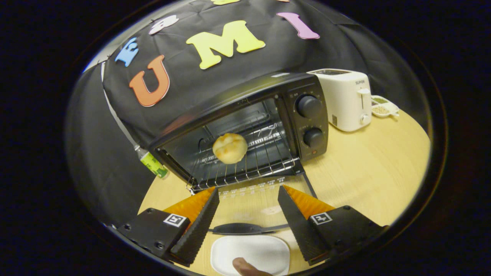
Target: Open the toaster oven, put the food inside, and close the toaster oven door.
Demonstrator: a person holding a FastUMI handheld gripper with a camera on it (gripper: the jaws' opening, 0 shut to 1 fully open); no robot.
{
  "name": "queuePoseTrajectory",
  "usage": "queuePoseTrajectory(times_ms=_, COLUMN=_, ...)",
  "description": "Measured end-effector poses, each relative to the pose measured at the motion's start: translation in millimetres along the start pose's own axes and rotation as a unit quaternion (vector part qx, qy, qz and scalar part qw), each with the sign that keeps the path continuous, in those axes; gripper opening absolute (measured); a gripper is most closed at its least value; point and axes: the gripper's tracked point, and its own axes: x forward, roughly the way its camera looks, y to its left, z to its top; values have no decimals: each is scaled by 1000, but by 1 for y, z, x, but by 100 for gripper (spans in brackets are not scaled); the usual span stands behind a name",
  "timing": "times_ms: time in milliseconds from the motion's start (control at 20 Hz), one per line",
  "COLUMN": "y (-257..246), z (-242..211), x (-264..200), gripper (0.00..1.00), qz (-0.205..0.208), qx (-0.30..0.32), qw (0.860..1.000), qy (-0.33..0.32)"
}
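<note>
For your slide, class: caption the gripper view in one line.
Open gripper faces the toaster oven, door down, bun on its rack.

Toaster oven point(245, 126) mouth is left wide open; glass door point(264, 191) is laid flat ahead of gripper point(248, 191), whose fingers are spread with nothing between. Rack point(245, 168) is occupied only by bun point(229, 148) at middle. Right flank is blocked by toaster point(345, 99), left flank by bottle point(152, 163). White plate point(249, 255) is placed under fingers.
</note>
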Motion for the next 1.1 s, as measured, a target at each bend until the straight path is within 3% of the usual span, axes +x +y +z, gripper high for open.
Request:
queuePoseTrajectory(times_ms=200, y=5, z=-37, x=-14, gripper=100, qz=-16, qx=-33, qw=998, qy=46)
queuePoseTrajectory(times_ms=600, y=30, z=-82, x=-30, gripper=100, qz=-37, qx=-96, qw=992, qy=69)
queuePoseTrajectory(times_ms=1100, y=12, z=-94, x=1, gripper=100, qz=-101, qx=-90, qw=988, qy=71)
